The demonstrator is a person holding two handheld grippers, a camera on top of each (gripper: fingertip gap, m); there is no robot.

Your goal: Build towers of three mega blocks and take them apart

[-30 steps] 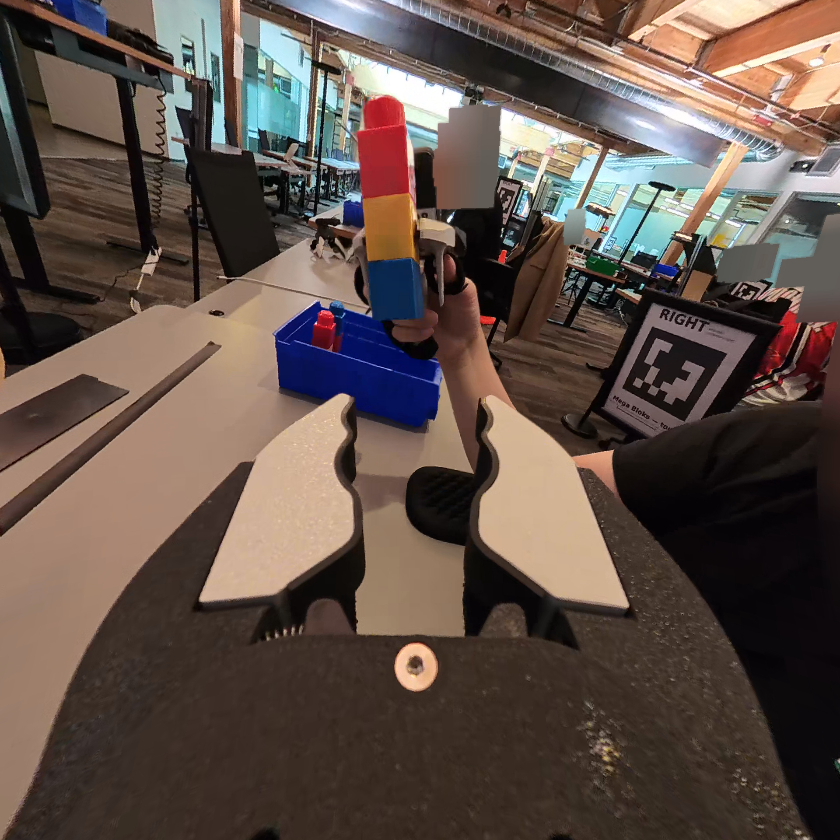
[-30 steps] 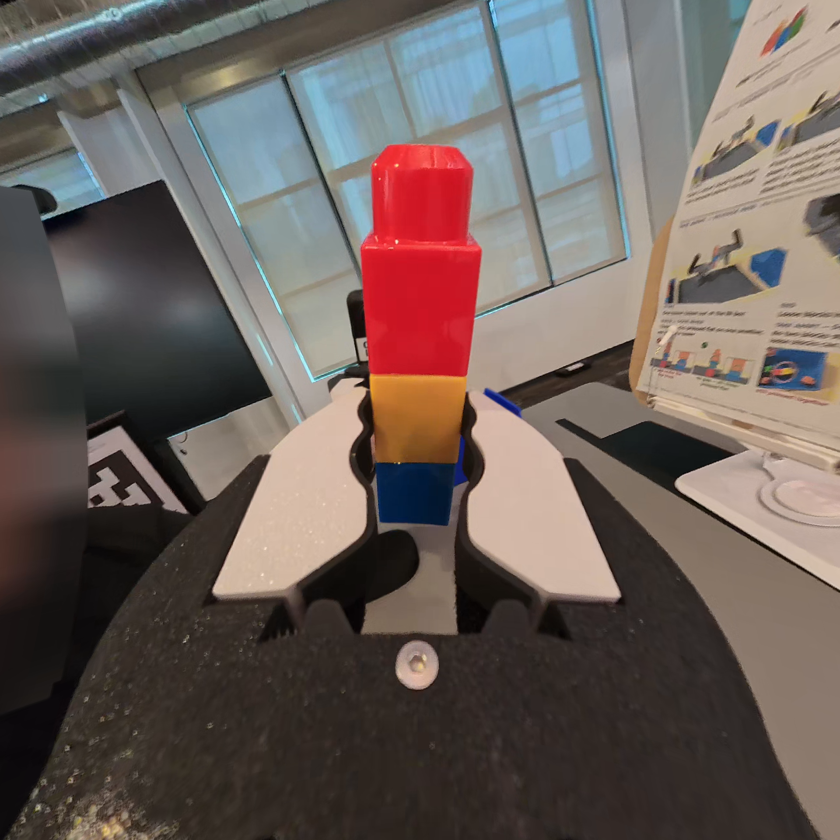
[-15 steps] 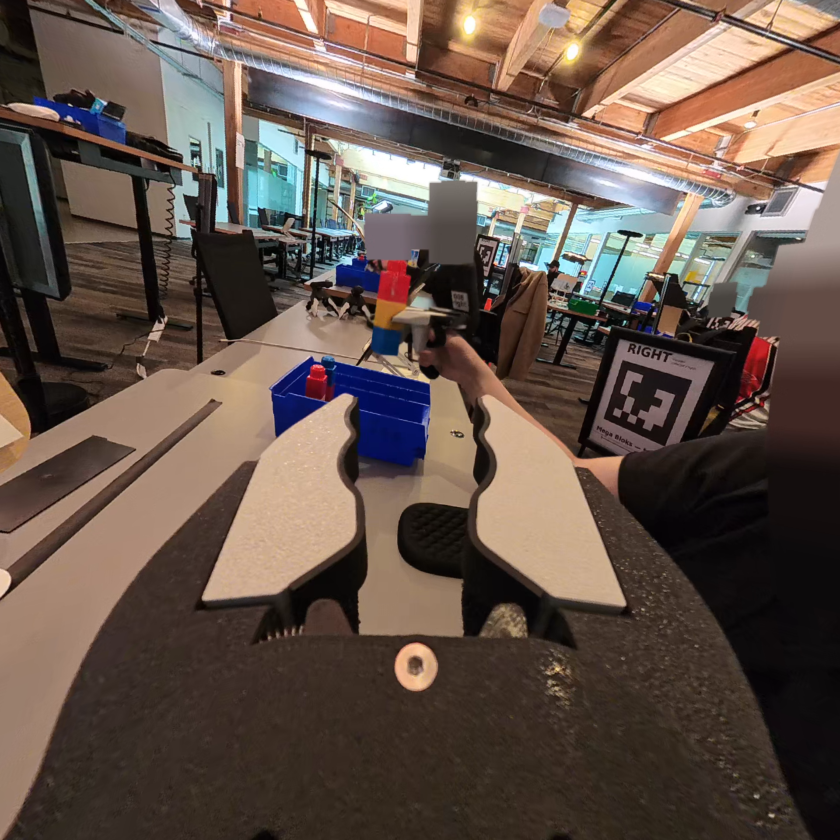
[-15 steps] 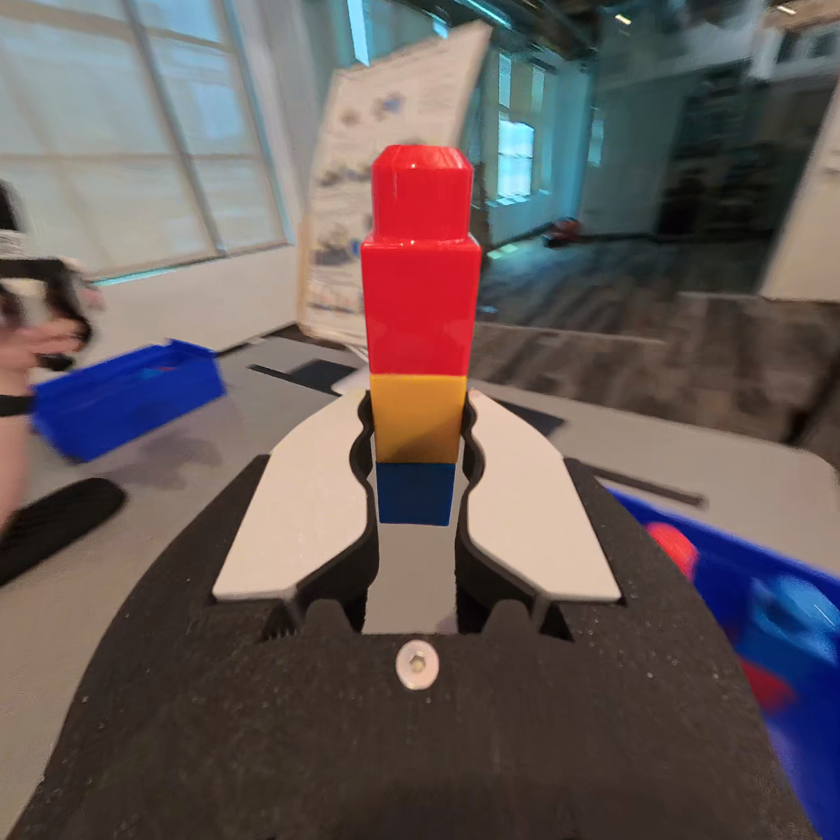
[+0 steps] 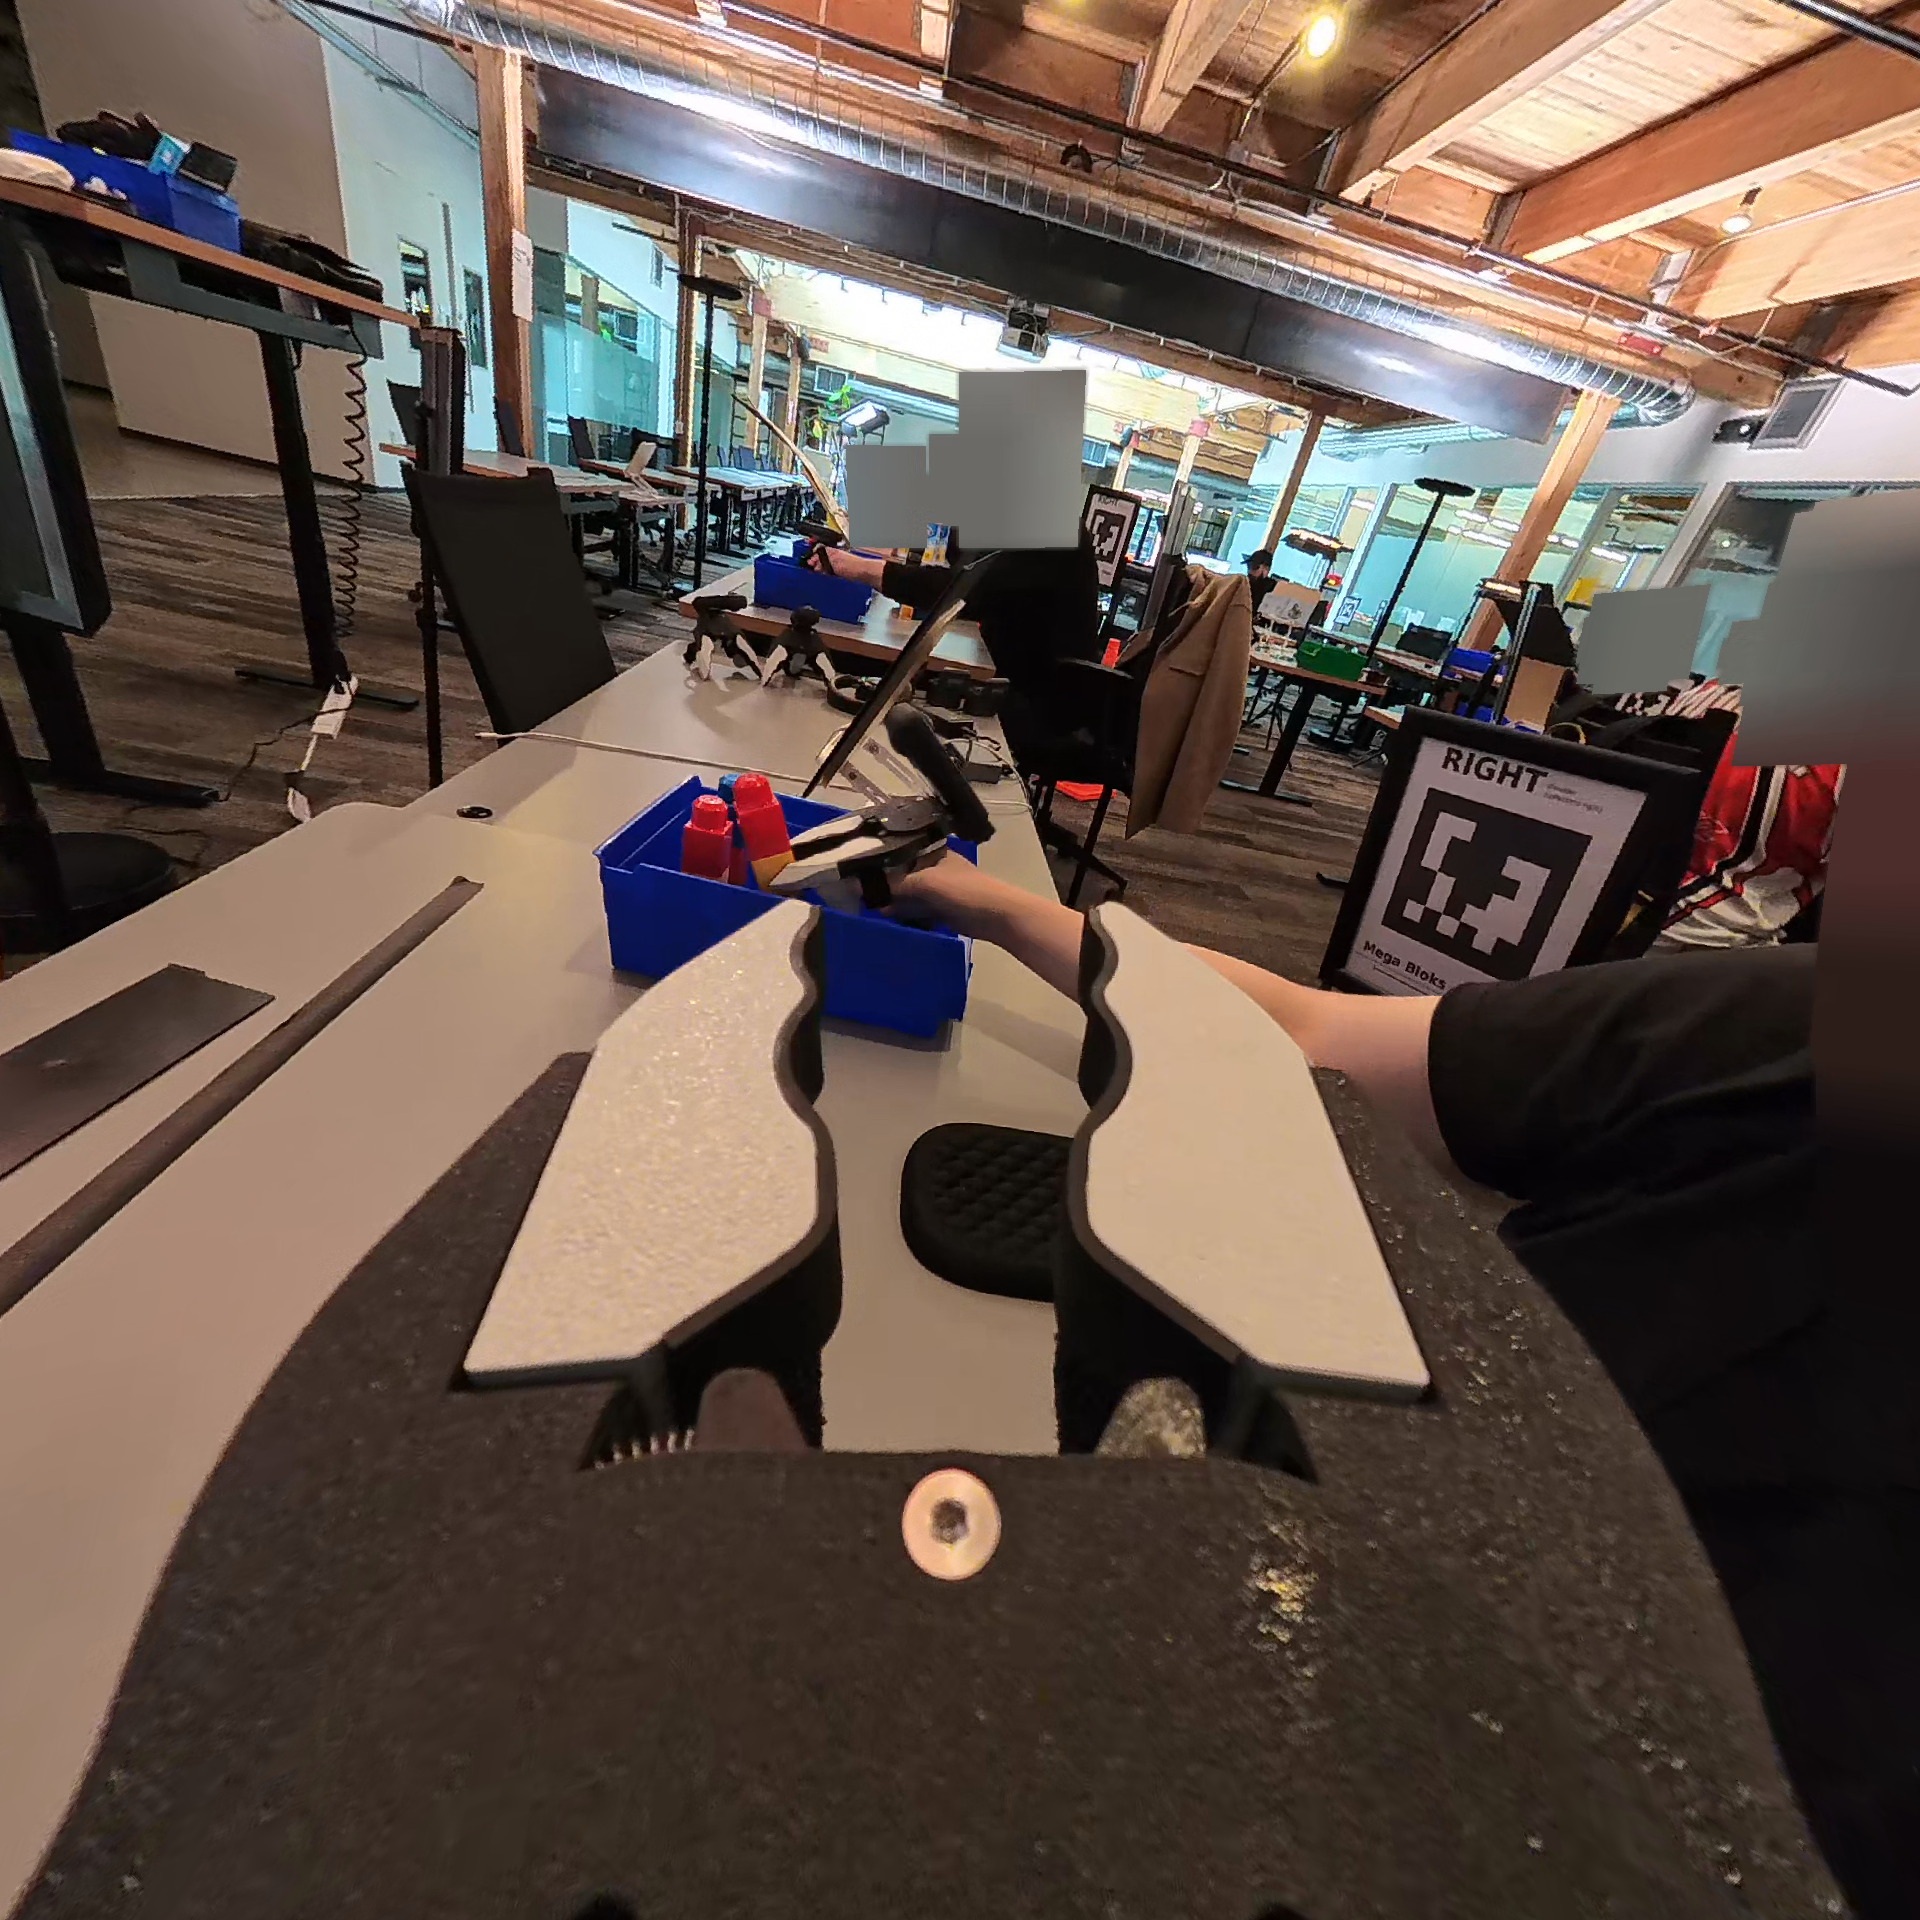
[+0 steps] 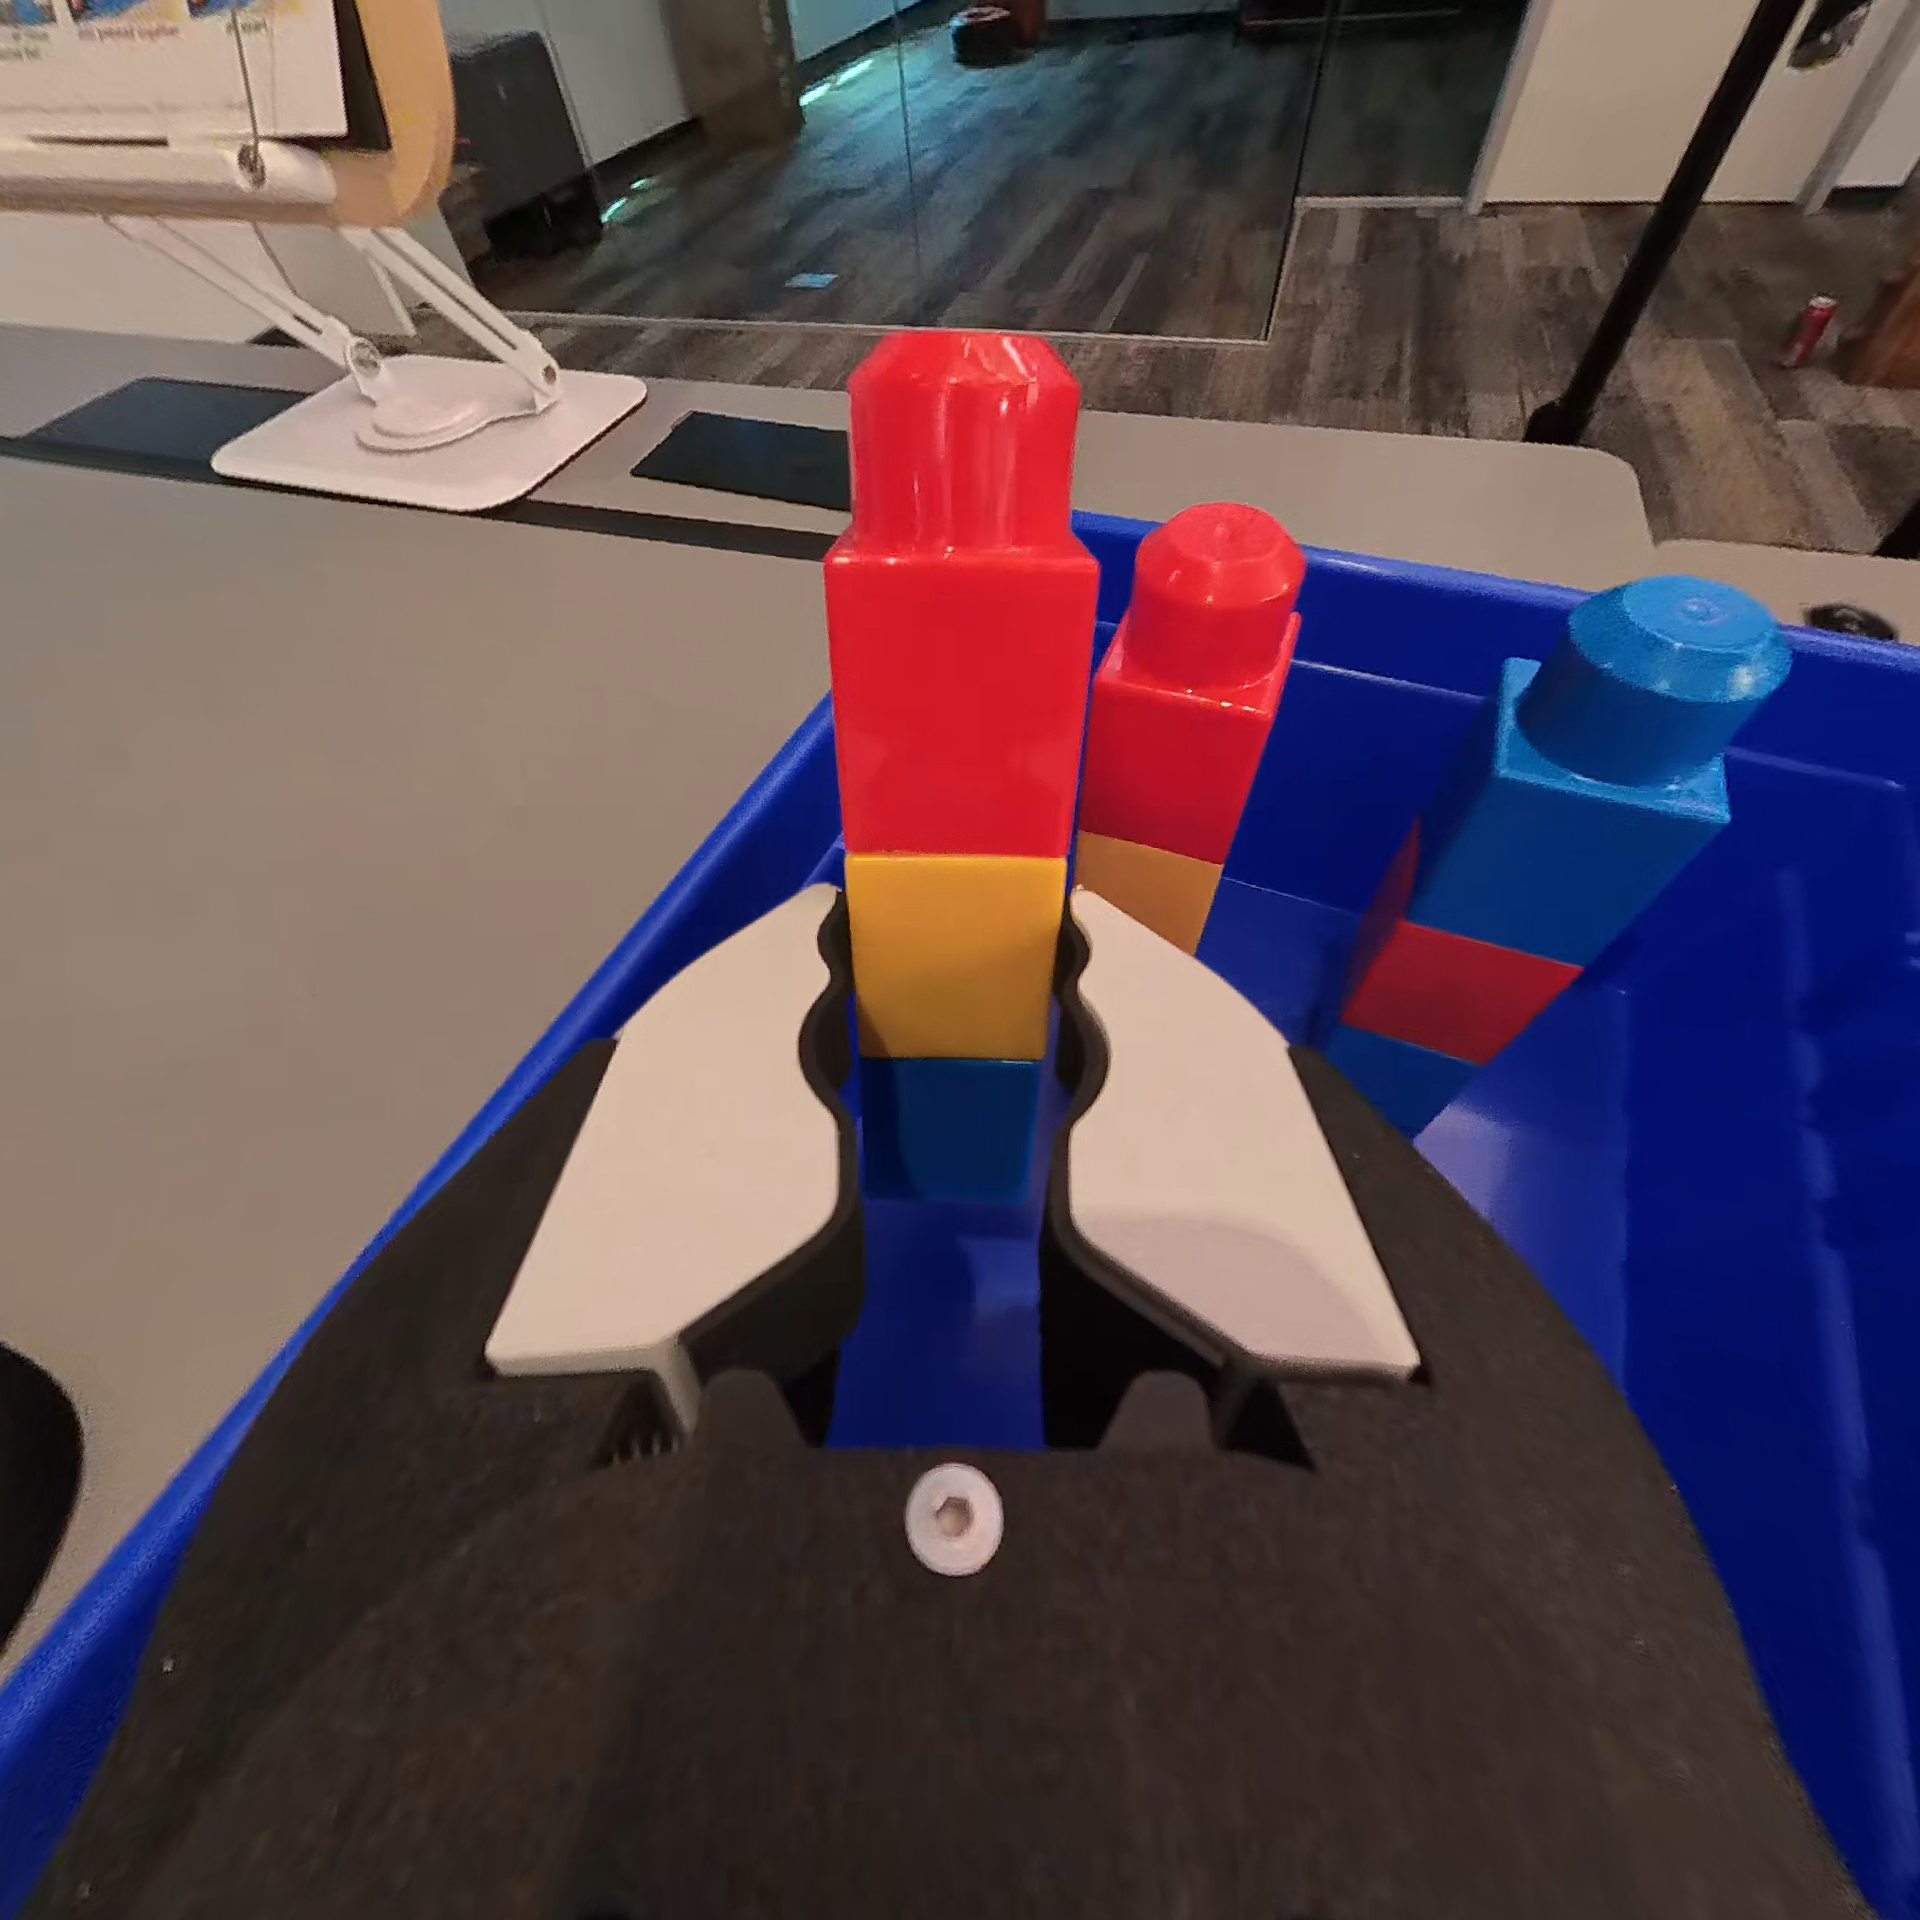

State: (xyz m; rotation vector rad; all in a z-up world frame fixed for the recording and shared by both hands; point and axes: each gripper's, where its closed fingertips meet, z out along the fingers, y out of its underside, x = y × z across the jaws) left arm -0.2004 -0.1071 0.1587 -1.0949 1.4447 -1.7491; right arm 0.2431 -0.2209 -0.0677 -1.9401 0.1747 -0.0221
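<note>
You've swung your right gripper [image 6: 954, 977] down from up in the air into the blue bin [image 6: 665, 997], and it's clamped on the yellow block of the red-yellow-blue tower [image 6: 961, 831]. Two other towers [image 6: 1195, 748] stand just beside it in there. Your left gripper [image 5: 951, 1023] hovers over the table [image 5: 312, 1039], spread wide, holding nothing.

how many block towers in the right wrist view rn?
3: a red-yellow-blue tower clamped in the right gripper, plus a red-topped tower and a blue-topped tower in the blue bin. More may be hidden.
</note>
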